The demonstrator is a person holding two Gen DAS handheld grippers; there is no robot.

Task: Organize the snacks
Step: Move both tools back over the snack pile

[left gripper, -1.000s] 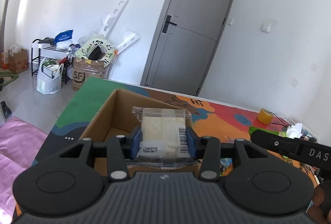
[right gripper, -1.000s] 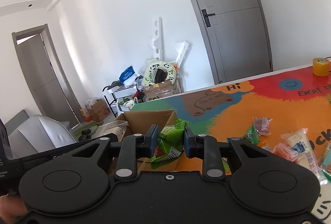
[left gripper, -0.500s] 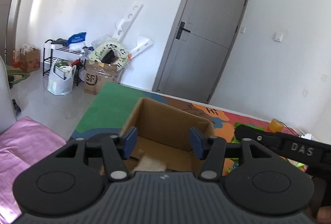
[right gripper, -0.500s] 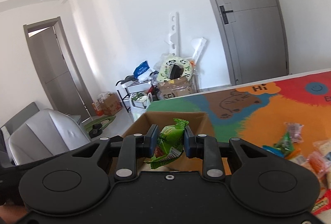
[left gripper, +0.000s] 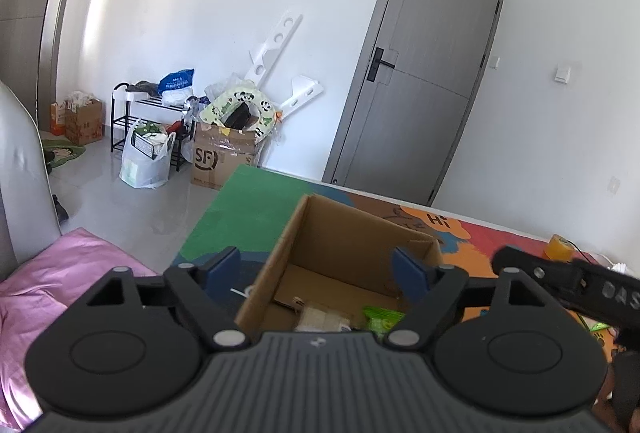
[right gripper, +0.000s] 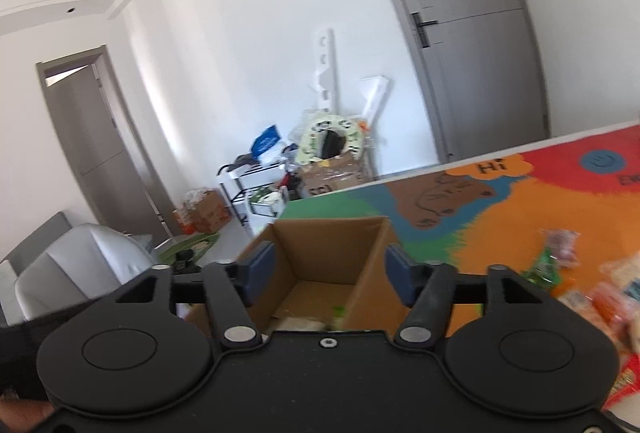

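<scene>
Your left gripper [left gripper: 316,269] has its jaws wide apart, having just been opening, and nothing sits between its blue pads [left gripper: 408,275]. Below and beyond them is the open cardboard box [left gripper: 340,233], and on its floor lie the pale clear-wrapped snack [left gripper: 324,317] and, just beside it toward the right pad, the green snack packet [left gripper: 380,315]. Both rest low in the box, well under the pads, partly hidden by the gripper body.

Your right gripper [right gripper: 328,269] also stands with its jaws spread, having just been opening, and its 2 pads hold nothing. The same box [right gripper: 332,245] fills the gap between them. Only a sliver of the green packet [right gripper: 339,313] shows at the box floor, next to the pale wrapper [right gripper: 300,323], both beneath the pads and apart from them.

The box stands near the green corner of the colourful table mat [right gripper: 500,229]. To the right of the right gripper, more loose snacks [right gripper: 560,253] lie scattered on the orange part of the mat, blurred. In the left view, the other gripper's black arm [left gripper: 560,281] reaches in from the right, and a roll of yellow tape [left gripper: 560,247] sits farther back on the mat.
</scene>
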